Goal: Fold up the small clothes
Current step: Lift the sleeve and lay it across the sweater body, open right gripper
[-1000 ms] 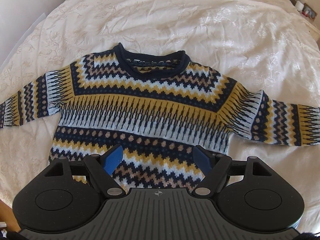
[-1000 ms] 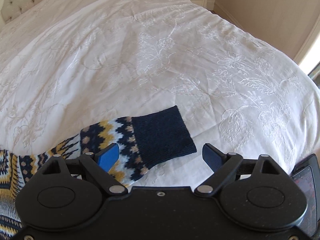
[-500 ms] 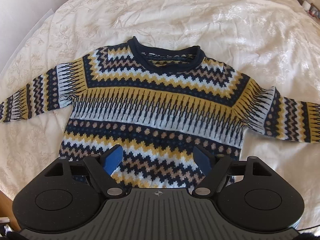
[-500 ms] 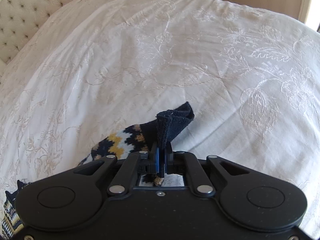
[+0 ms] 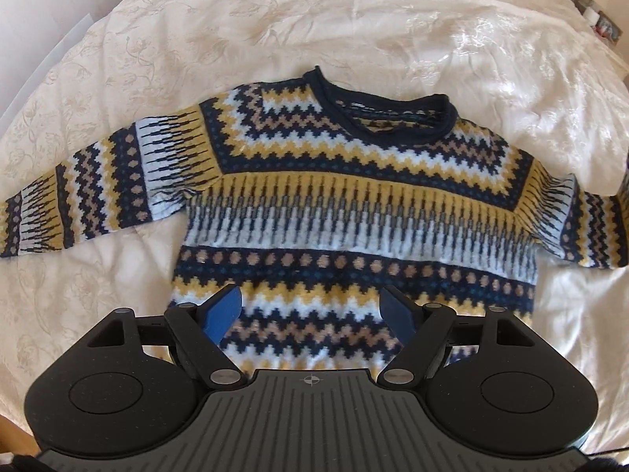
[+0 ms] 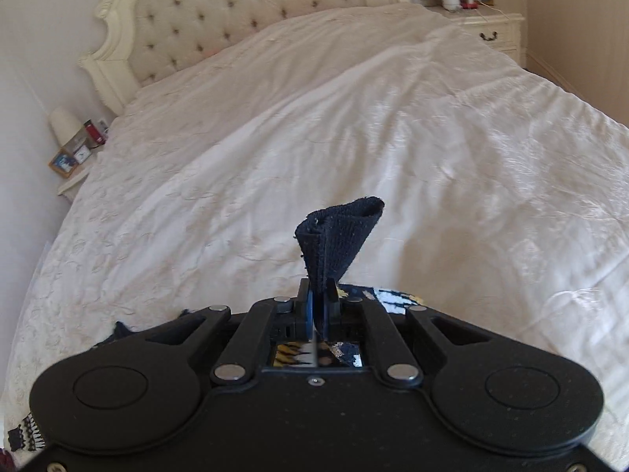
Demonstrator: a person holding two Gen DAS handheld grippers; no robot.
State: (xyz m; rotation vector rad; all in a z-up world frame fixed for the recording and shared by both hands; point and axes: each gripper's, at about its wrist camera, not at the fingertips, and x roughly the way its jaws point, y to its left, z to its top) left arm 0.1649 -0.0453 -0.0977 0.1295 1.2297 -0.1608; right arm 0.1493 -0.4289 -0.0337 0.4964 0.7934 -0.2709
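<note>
A small knitted sweater (image 5: 354,204) in navy, yellow, white and tan zigzags lies flat on the bed, front up, neck away from me, both sleeves spread sideways. My left gripper (image 5: 312,308) hovers open over the sweater's lower hem, with nothing between its blue pads. In the right wrist view my right gripper (image 6: 318,306) is shut on the navy cuff (image 6: 340,236) of the sweater's right sleeve, which sticks up bunched above the jaws. A strip of patterned sleeve (image 6: 397,297) trails down behind the gripper; the rest of the sweater is hidden there.
The cream embroidered bedspread (image 6: 275,157) covers the whole bed. A tufted headboard (image 6: 236,11) stands at the far end, with a nightstand (image 6: 495,31) on the right and small items (image 6: 74,145) on a stand at the left.
My right gripper shut on the sleeve cuff and lifted it off the bedspread, tilting up toward the headboard. The left gripper stayed open and drifted back a little from the sweater.
</note>
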